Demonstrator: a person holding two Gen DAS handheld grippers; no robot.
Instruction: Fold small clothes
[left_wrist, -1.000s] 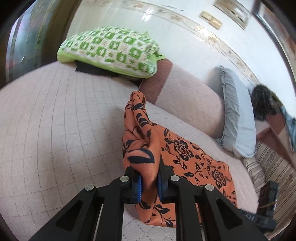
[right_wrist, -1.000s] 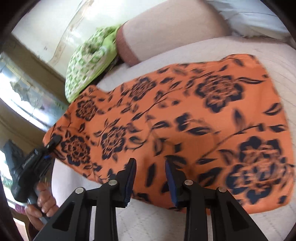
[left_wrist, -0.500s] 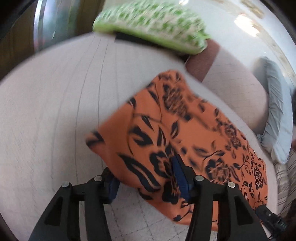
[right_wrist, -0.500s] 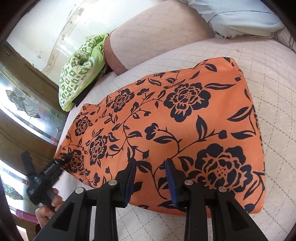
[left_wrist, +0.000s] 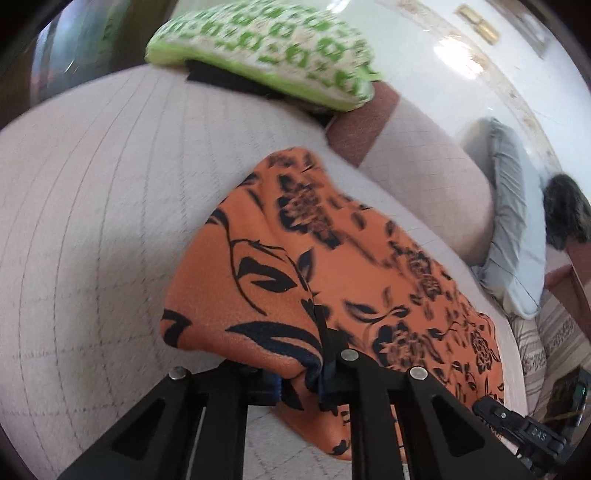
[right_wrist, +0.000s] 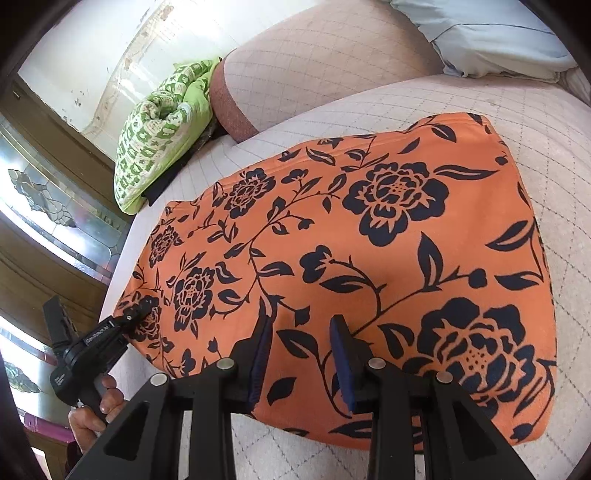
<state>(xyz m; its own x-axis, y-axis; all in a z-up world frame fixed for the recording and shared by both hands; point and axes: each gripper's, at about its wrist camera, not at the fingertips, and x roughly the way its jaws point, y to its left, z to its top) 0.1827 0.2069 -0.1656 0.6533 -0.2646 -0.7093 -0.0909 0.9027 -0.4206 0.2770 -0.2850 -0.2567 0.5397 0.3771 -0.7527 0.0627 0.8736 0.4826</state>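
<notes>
An orange cloth with a black flower print (right_wrist: 388, 240) lies spread flat on the quilted pale bed cover (right_wrist: 546, 155). In the left wrist view its near corner (left_wrist: 280, 258) is bunched up. My left gripper (left_wrist: 301, 376) is closing its jaws on that corner, and the fabric is pinched between the pads. The right wrist view shows that gripper (right_wrist: 136, 314) at the cloth's left corner, held by a hand (right_wrist: 99, 406). My right gripper (right_wrist: 301, 332) hovers open over the cloth's near edge, with fabric under the gap and none clamped.
A green patterned cushion (left_wrist: 266, 48) sits at the far end beside a pink bolster (left_wrist: 417, 173). A grey-blue pillow (left_wrist: 517, 240) leans at the right, with a dark furry thing (left_wrist: 565, 210) behind it. Stained-glass panels (right_wrist: 37, 206) stand to the bed's left.
The left gripper let go of the raised bunch of cloth, sank, and shut again on the corner. The cloth went from hanging up to lying flat. The right gripper stayed open in place.
</notes>
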